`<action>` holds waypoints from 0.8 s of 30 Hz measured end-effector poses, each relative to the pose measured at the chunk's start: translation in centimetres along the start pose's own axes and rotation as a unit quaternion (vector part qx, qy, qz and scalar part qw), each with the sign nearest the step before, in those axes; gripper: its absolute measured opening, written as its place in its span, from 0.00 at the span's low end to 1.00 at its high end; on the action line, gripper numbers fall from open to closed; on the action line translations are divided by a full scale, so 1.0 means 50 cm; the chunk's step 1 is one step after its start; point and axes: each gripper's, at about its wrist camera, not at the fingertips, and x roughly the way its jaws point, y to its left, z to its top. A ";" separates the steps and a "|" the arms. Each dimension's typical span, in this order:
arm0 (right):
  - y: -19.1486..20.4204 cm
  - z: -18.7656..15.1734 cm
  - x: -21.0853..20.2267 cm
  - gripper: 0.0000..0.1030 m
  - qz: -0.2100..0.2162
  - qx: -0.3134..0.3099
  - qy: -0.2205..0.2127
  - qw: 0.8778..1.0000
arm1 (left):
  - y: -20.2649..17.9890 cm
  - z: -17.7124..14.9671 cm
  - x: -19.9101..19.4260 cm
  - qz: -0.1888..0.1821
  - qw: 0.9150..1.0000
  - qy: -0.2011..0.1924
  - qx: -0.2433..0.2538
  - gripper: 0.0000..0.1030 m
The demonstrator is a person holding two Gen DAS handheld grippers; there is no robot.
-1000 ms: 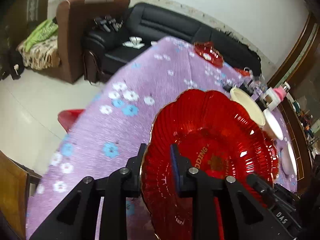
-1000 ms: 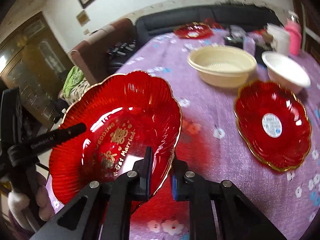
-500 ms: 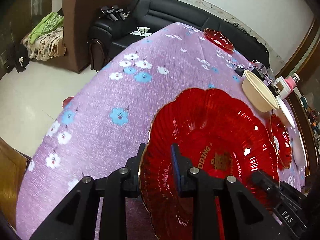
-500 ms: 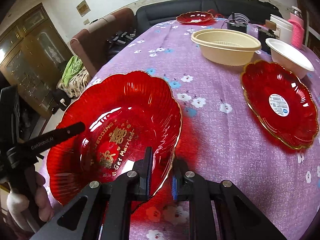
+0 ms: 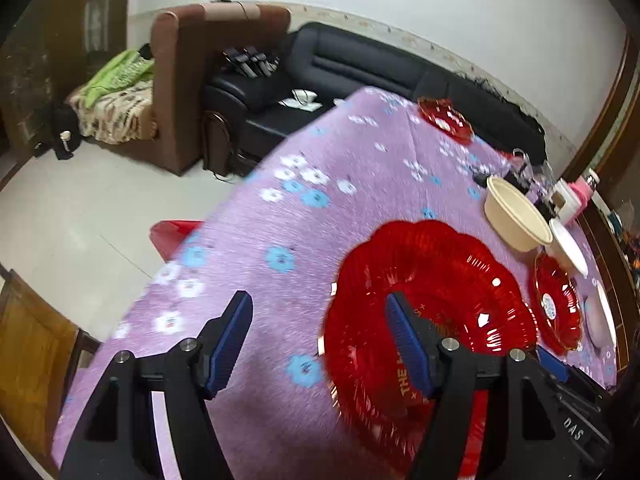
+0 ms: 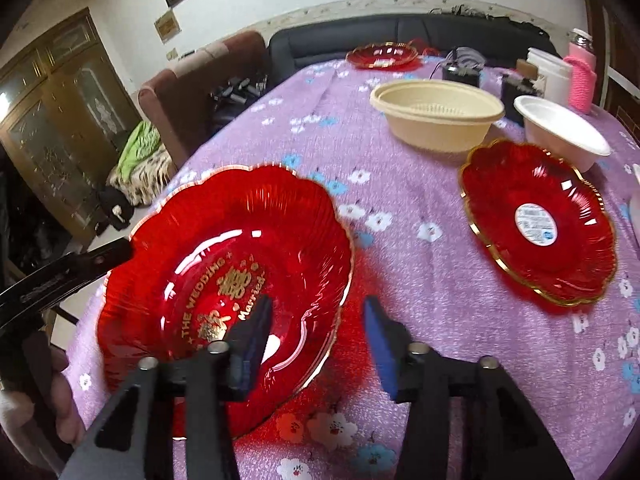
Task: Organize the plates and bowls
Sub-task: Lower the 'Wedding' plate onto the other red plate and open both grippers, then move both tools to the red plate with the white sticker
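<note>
A large red scalloped plate (image 6: 240, 264) with gold wedding lettering lies on the purple flowered tablecloth (image 6: 420, 280). It also shows in the left wrist view (image 5: 432, 304). My right gripper (image 6: 316, 336) is open, its jaws astride the plate's near right rim. My left gripper (image 5: 320, 340) is open, its jaws astride the plate's left rim. A smaller red plate (image 6: 536, 220) with a white sticker lies to the right. A cream bowl (image 6: 436, 114) and a white bowl (image 6: 560, 130) stand behind it.
A third red plate (image 6: 382, 55) sits at the table's far end by a black sofa (image 5: 360, 68). A pink bottle (image 6: 580, 76), a white container (image 6: 548, 70) and dark devices stand at the back right. A brown armchair (image 5: 192, 80) stands left of the table.
Both grippers have opened and let go of the large red plate, which now rests on the tablecloth. Before, each was shut on its rim and held it above the table.
</note>
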 end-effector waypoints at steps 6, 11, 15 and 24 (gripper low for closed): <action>-0.017 -0.019 -0.060 0.51 0.000 0.010 -0.021 1.000 | 0.003 -0.025 -0.115 -0.025 0.999 -0.027 -0.007 0.67; -0.025 -0.054 -0.176 0.51 -0.018 0.003 -0.077 0.997 | -0.048 -0.051 -0.260 -0.080 0.993 -0.083 0.022 0.76; -0.033 -0.081 -0.274 0.52 -0.028 -0.001 -0.121 0.992 | -0.106 -0.071 -0.378 -0.145 0.982 -0.109 0.053 0.77; -0.049 -0.080 -0.573 0.54 -0.040 -0.018 -0.227 0.973 | -0.222 -0.093 -0.637 -0.191 0.954 -0.175 0.152 0.81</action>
